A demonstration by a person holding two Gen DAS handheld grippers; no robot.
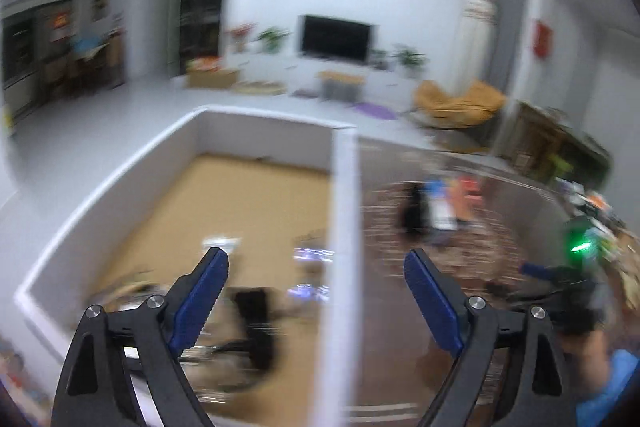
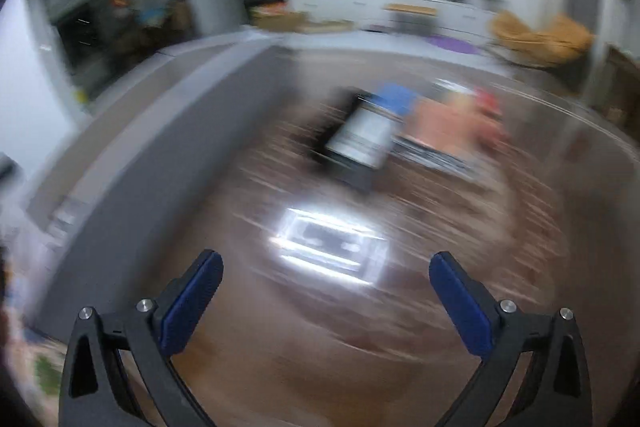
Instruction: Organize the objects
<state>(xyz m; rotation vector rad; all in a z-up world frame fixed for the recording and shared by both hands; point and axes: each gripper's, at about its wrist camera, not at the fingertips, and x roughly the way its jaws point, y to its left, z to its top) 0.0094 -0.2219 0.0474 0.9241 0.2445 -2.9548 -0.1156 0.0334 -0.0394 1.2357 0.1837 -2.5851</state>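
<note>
Both views are blurred by motion. My left gripper (image 1: 316,259) is open and empty, above the right wall (image 1: 344,227) of a white box with a tan floor (image 1: 224,195). Dark items (image 1: 254,315) lie blurred in the box. My right gripper (image 2: 326,261) is open and empty above the brown table (image 2: 280,347); it also shows at the right of the left wrist view (image 1: 560,275). A black-and-white flat object (image 2: 356,139), a blue item (image 2: 394,97) and an orange item (image 2: 444,123) lie on the table ahead of it.
A grey box wall (image 2: 160,131) runs along the left of the right wrist view. A bright lamp reflection (image 2: 328,247) sits on the table. Beyond are a TV (image 1: 334,37), plants, a yellow chair (image 1: 456,103) and cluttered items at the table's right edge (image 1: 592,211).
</note>
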